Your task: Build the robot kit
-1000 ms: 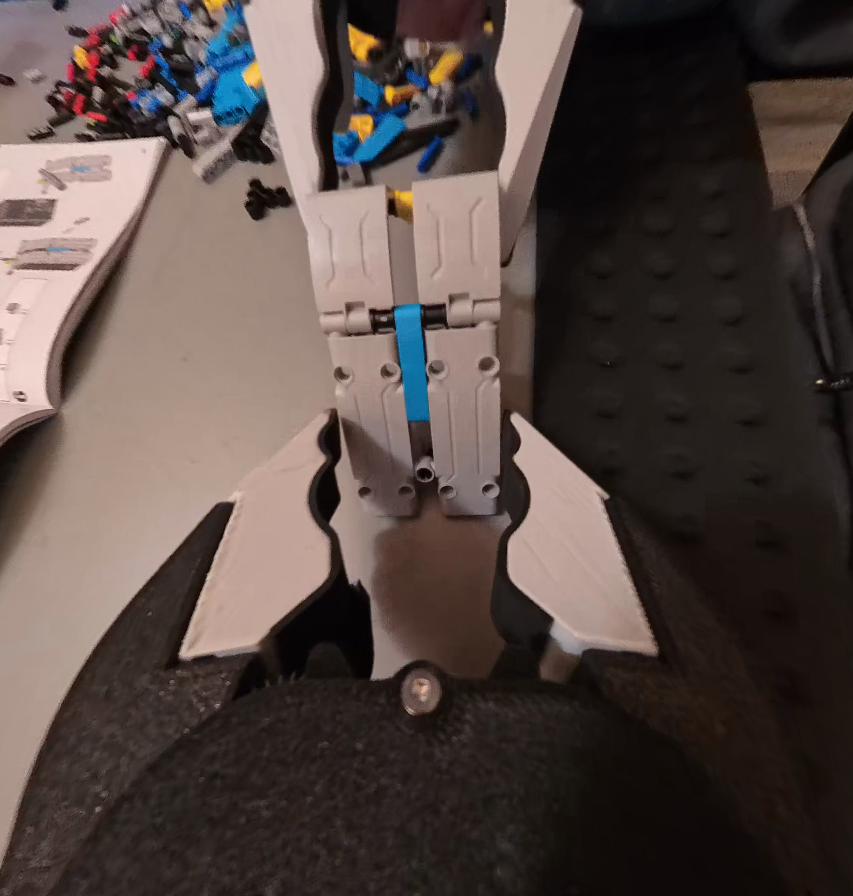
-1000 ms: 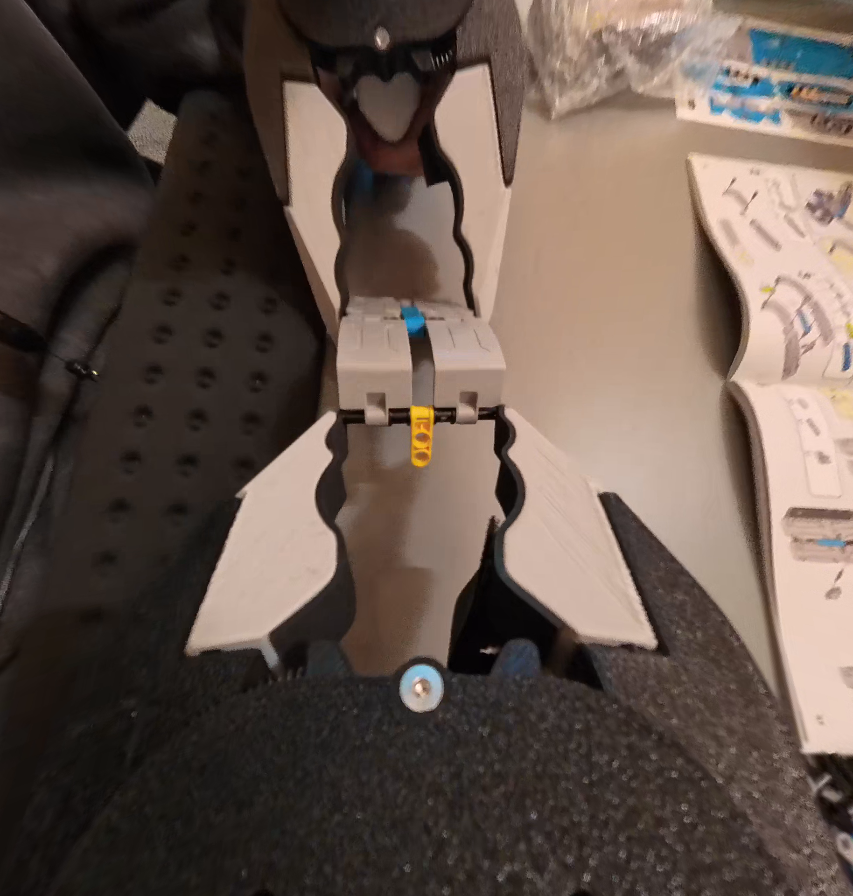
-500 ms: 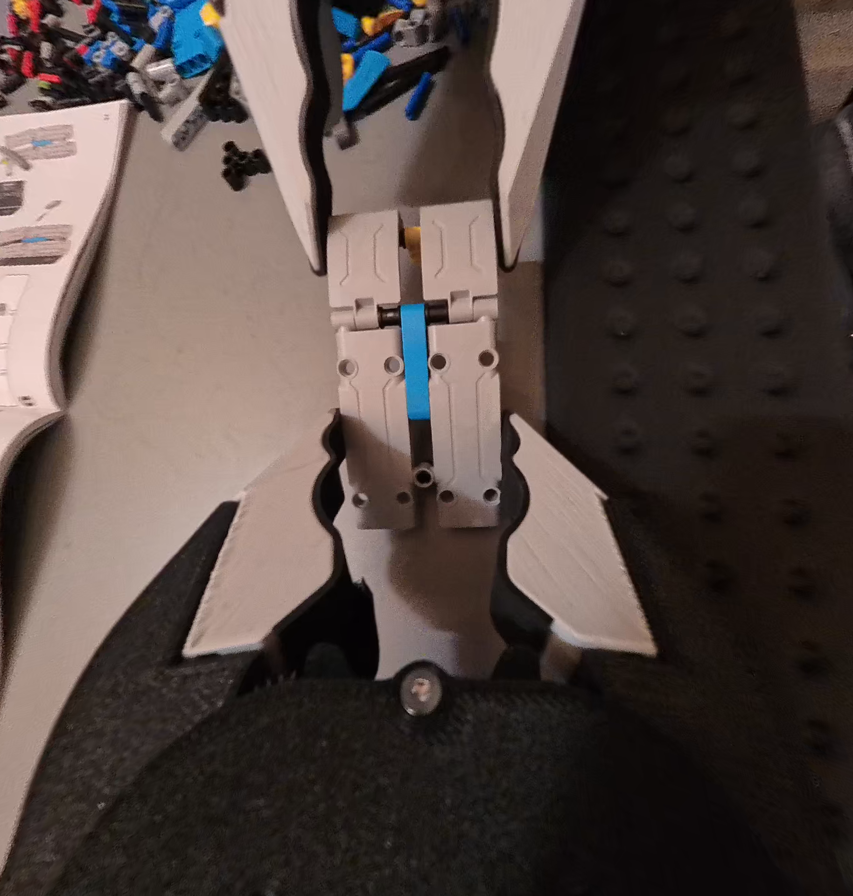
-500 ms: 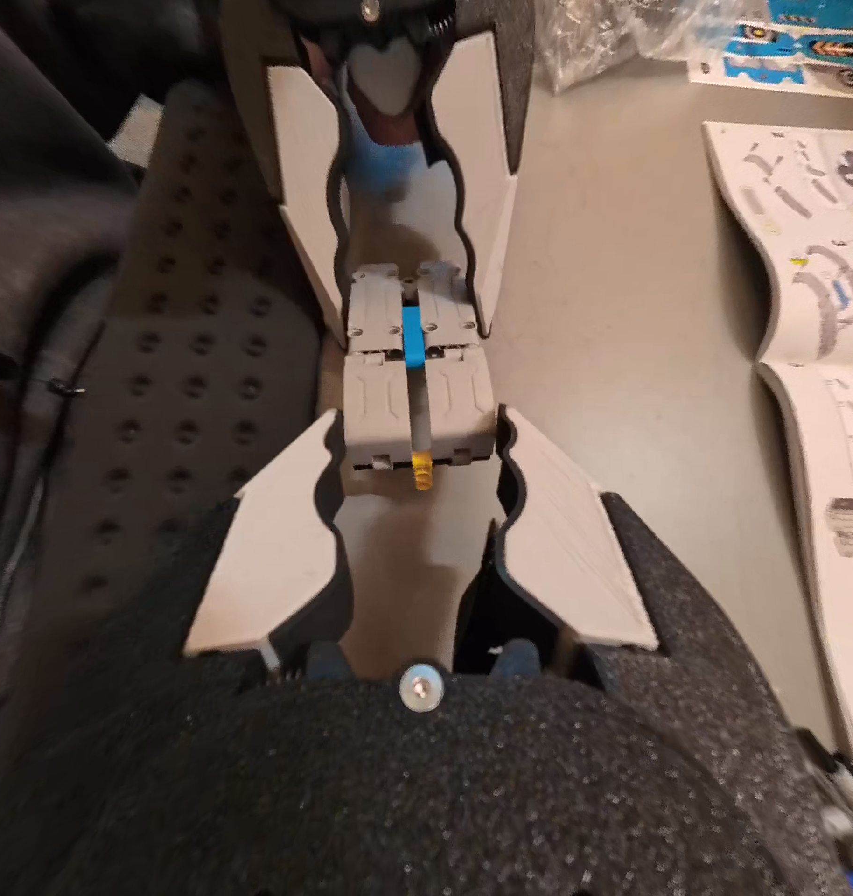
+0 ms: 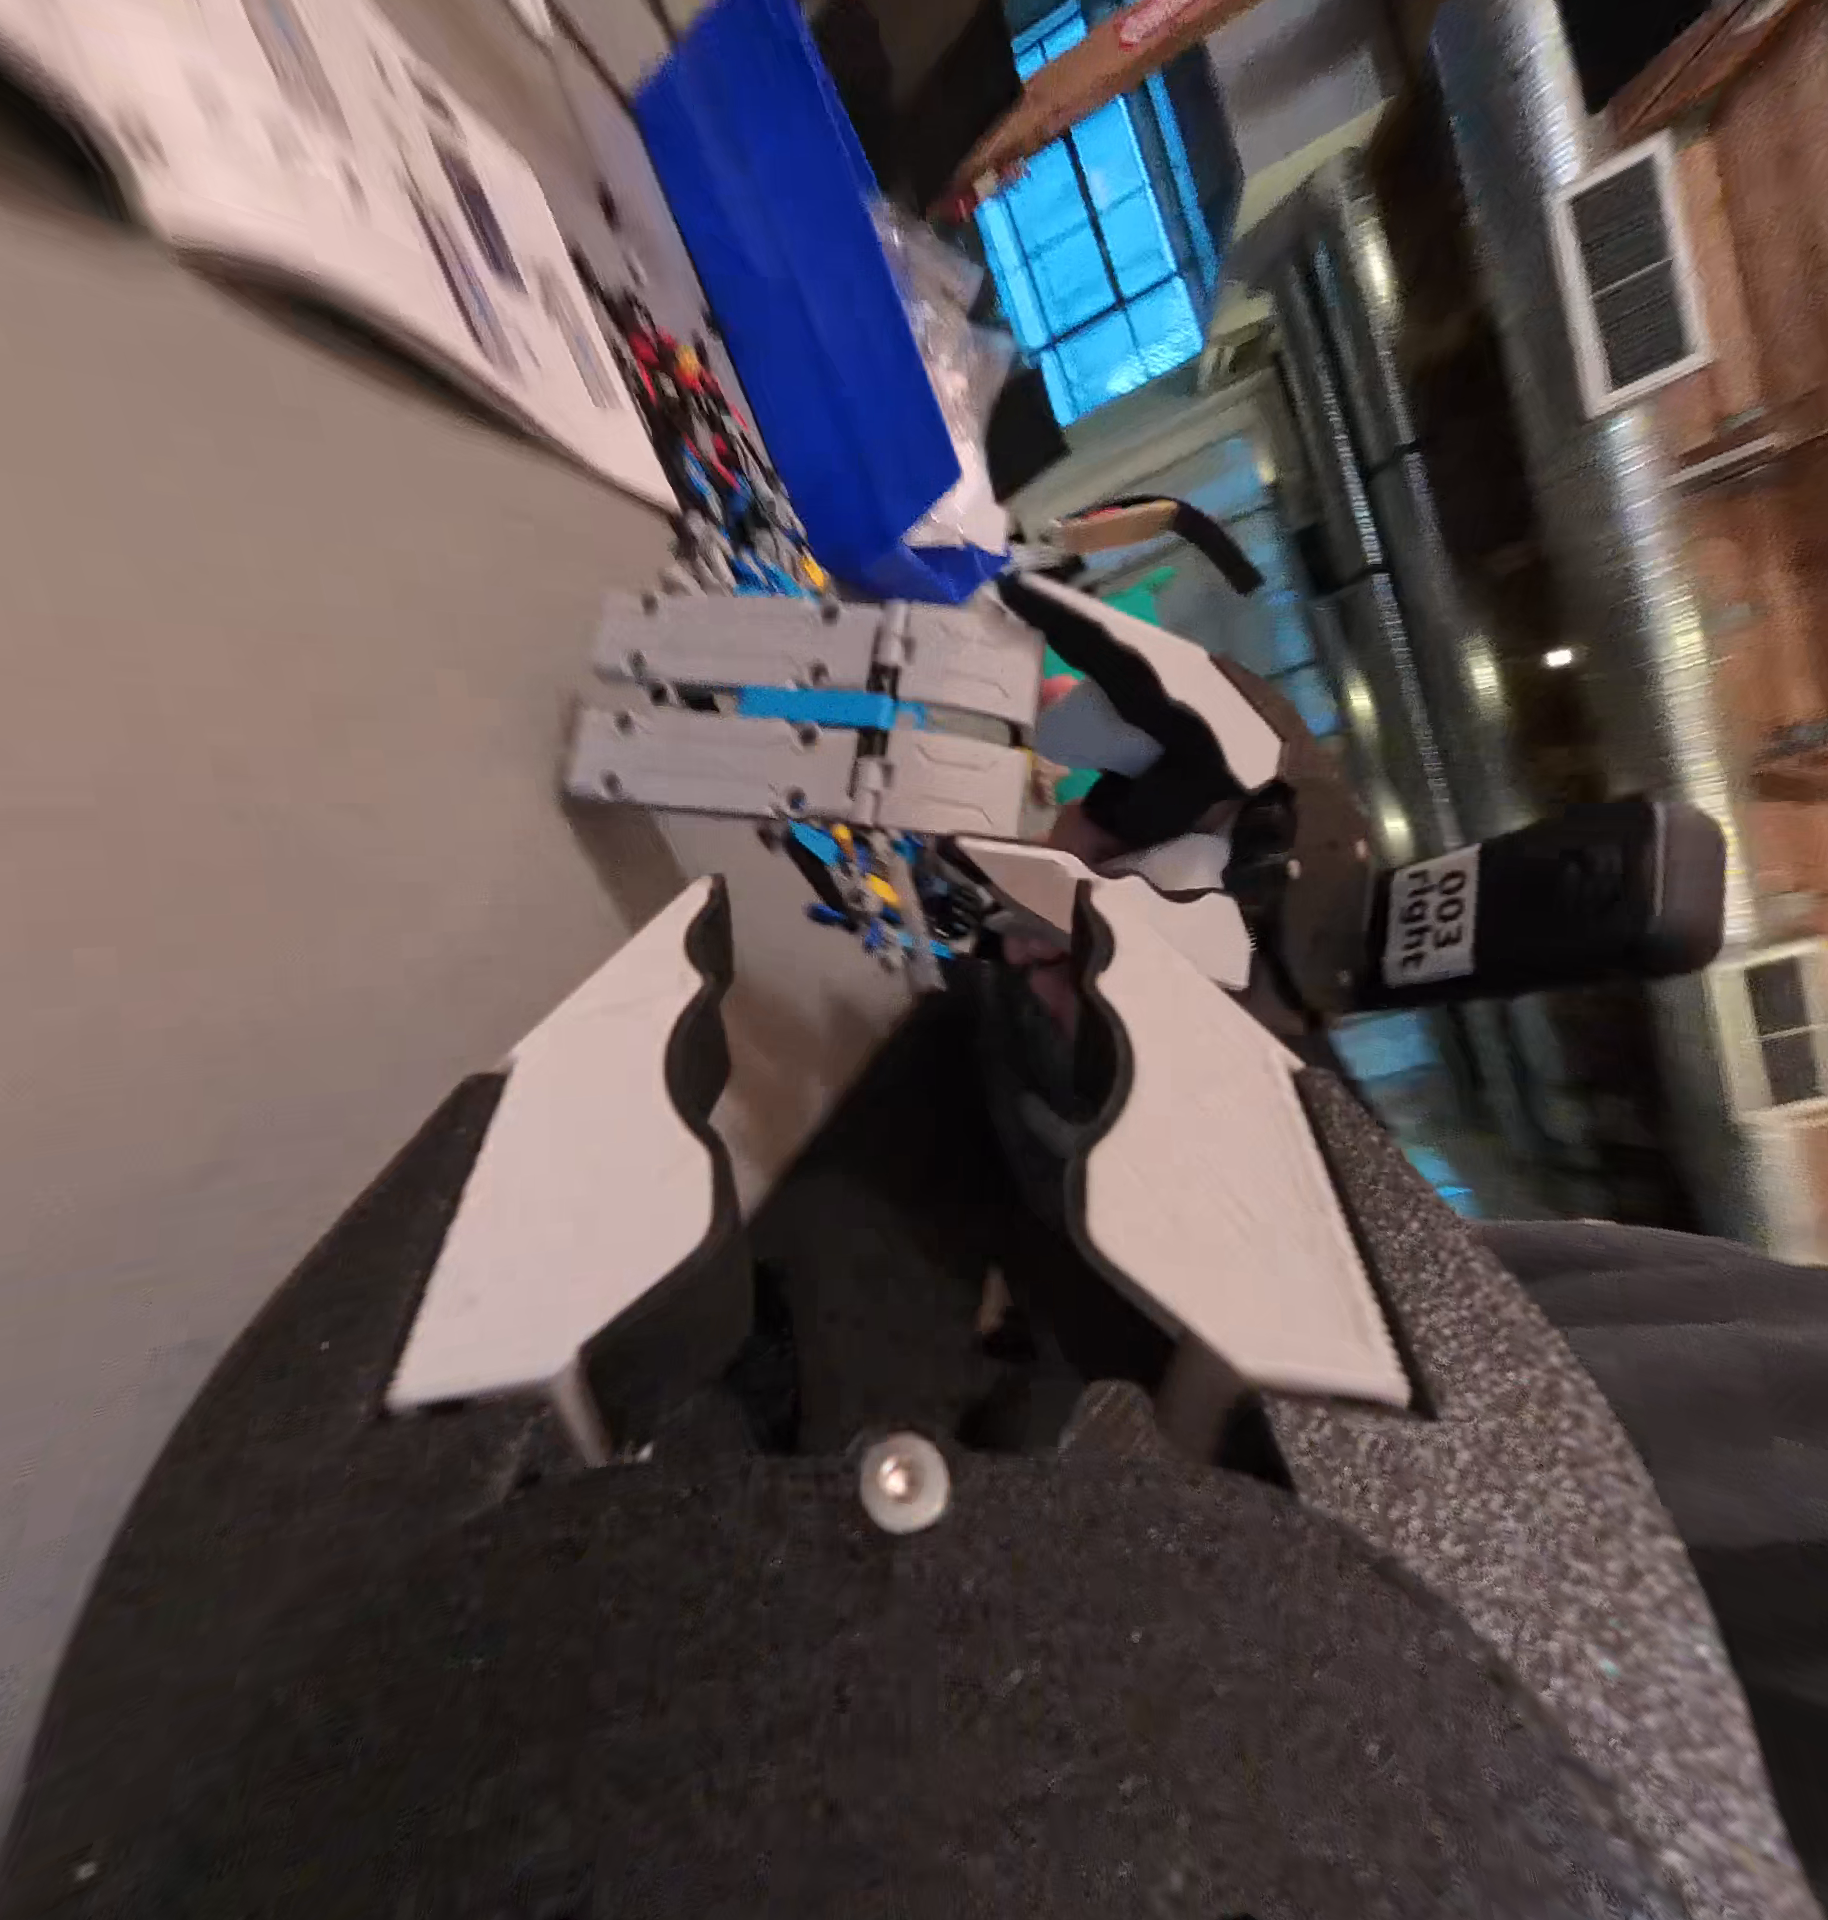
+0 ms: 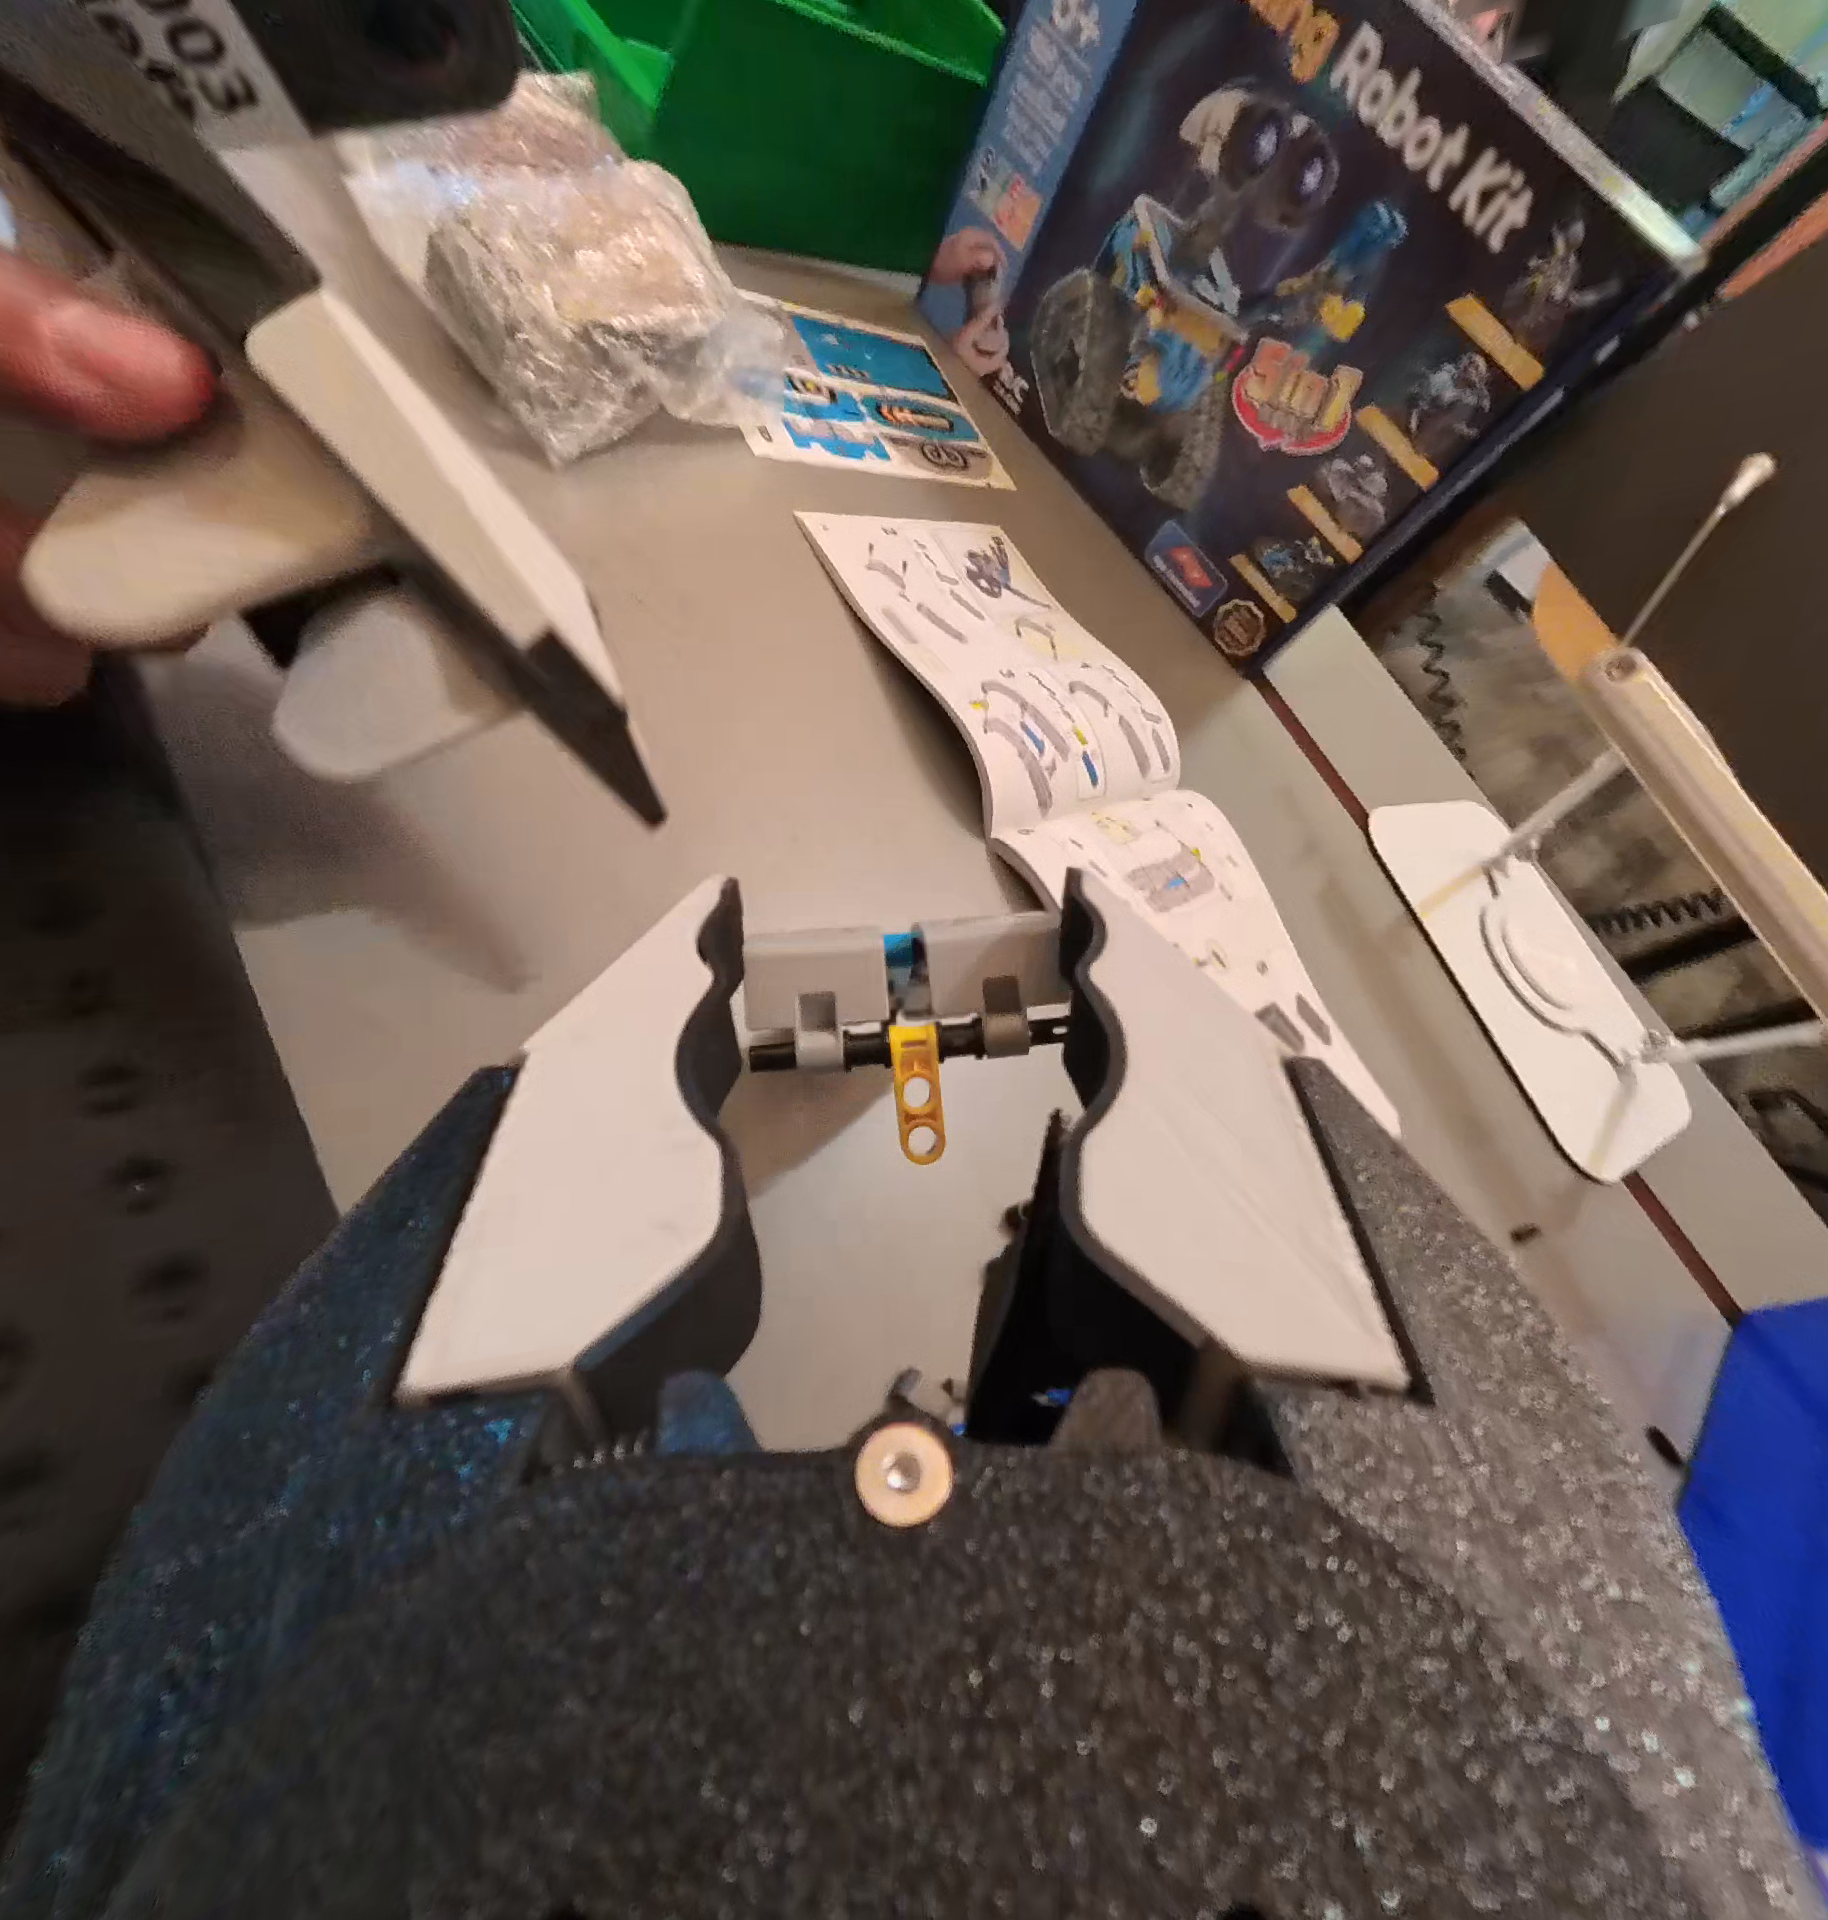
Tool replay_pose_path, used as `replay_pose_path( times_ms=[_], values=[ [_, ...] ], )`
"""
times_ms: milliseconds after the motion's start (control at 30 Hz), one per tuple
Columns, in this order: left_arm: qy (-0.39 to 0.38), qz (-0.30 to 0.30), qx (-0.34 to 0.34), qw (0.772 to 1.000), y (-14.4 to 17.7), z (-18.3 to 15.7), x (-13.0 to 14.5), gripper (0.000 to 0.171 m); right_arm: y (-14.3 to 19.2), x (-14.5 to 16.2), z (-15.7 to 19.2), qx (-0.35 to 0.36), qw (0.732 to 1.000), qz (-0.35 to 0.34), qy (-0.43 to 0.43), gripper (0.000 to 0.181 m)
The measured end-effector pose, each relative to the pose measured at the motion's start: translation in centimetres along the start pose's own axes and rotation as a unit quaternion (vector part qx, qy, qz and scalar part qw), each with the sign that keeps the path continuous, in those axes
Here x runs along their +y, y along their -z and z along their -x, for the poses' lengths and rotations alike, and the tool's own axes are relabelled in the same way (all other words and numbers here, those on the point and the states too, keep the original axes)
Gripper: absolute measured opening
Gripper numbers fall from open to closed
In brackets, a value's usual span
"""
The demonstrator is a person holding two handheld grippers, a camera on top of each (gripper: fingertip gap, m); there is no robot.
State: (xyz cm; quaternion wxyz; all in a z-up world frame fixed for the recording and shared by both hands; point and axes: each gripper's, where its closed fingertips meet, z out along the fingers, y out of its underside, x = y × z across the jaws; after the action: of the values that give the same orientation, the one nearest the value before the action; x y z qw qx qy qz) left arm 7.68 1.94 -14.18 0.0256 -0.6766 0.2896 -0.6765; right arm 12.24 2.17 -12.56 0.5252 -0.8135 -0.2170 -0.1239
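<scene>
Viewing, left wrist: the camera is rolled hard over, so the grey table (image 5: 266, 727) runs up the left of the frame.
Left gripper (image 5: 899, 904): fingers spread wide with nothing between them; we log it as released.
Panel assembly (image 5: 744, 717): two pairs of grey hinged panels with a blue beam (image 5: 816, 709) down the middle, in the air just beyond the left fingertips and apart from them.
Right gripper (image 5: 1003, 727): seen farther off, clamped on the far half of the assembly.
Background: blue bin (image 5: 806, 312), loose pieces (image 5: 712, 416) and an open booklet (image 5: 318, 156), all blurred.

Viewing, right wrist: the fingertips are closed on the assembly's grey panels from both sides, above the table.
Yellow link (image 6: 918, 1091): hangs free from a black axle (image 6: 868, 1047) between the fingers.
Left gripper here: upper left, well clear of the assembly, with a person's fingers (image 6: 68, 364) on its handle.
Around it: the booklet, a sticker sheet (image 6: 868, 405), a plastic bag (image 6: 567, 301), a kit box (image 6: 1305, 260) and a green bin (image 6: 816, 125).

Handling, our judgement: light, rigid plastic, but hinged, so the free half can swing. Pinned joints may pop under a squeeze. We would take it across the flat panel flanks, not by the link or axle.
</scene>
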Motion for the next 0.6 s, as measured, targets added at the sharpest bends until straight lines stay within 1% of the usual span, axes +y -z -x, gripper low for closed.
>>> replay_pose_path(
  times_ms=[67, 133, 200, 267, 300, 333, 367, 400, 433, 467, 500, 533, 600],
  values=[
    [0.062, 0.010, 0.027, 0.998, -1.1, -0.4, 0.9, 0.062, 0.3, -0.3, 0.4, 0.022, 1.000, -0.002, -0.003, 0.060],
    [0.116, 0.022, 0.024, 0.993, -1.9, 0.1, 1.6, 0.062, 0.5, -0.2, 1.2, 0.027, 0.999, 0.007, -0.019, 0.061],
    [0.181, 0.044, 0.041, 0.982, -2.6, 0.3, 2.5, 0.063, 0.7, 0.4, 1.9, 0.027, 0.999, 0.020, -0.030, 0.061],
    [0.239, 0.052, 0.057, 0.968, -3.2, 0.6, 2.9, 0.063, 0.7, 1.5, 2.7, 0.019, 0.998, 0.037, -0.048, 0.061],
    [0.257, 0.050, 0.075, 0.962, -3.5, 0.3, 2.7, 0.061, 0.7, 2.1, 3.0, 0.015, 0.997, 0.044, -0.060, 0.060],
    [0.267, 0.054, 0.083, 0.959, -3.7, 0.1, 2.6, 0.051, 0.8, 2.5, 3.3, 0.012, 0.996, 0.047, -0.072, 0.061],
    [0.271, 0.047, 0.069, 0.959, -3.8, 0.7, 2.5, 0.040, 1.0, 2.6, 3.5, 0.008, 0.996, 0.047, -0.081, 0.060],
    [0.269, 0.030, 0.064, 0.960, -3.6, 1.0, 1.9, 0.019, 1.2, 2.7, 3.5, 0.009, 0.995, 0.047, -0.091, 0.060],
    [0.272, 0.028, 0.076, 0.959, -3.5, 0.8, 1.6, 0.012, 1.4, 2.8, 3.4, 0.005, 0.994, 0.046, -0.102, 0.058],
    [0.269, 0.042, 0.077, 0.959, -3.4, 0.6, 1.7, 0.006, 1.6, 2.7, 3.4, -0.002, 0.993, 0.036, -0.117, 0.058],
    [0.243, 0.055, 0.074, 0.966, -3.3, 0.5, 1.7, 0.004, 2.0, 2.4, 3.4, -0.016, 0.990, 0.020, -0.137, 0.060],
    [0.212, 0.080, 0.072, 0.971, -3.0, 0.2, 1.9, 0.004, 2.4, 1.9, 3.3, -0.036, 0.986, -0.004, -0.165, 0.061],
    [0.161, 0.144, 0.078, 0.973, -2.3, -0.5, 2.0, 0.004, 3.3, 1.1, 2.6, -0.074, 0.969, -0.053, -0.230, 0.063]
  ],
)
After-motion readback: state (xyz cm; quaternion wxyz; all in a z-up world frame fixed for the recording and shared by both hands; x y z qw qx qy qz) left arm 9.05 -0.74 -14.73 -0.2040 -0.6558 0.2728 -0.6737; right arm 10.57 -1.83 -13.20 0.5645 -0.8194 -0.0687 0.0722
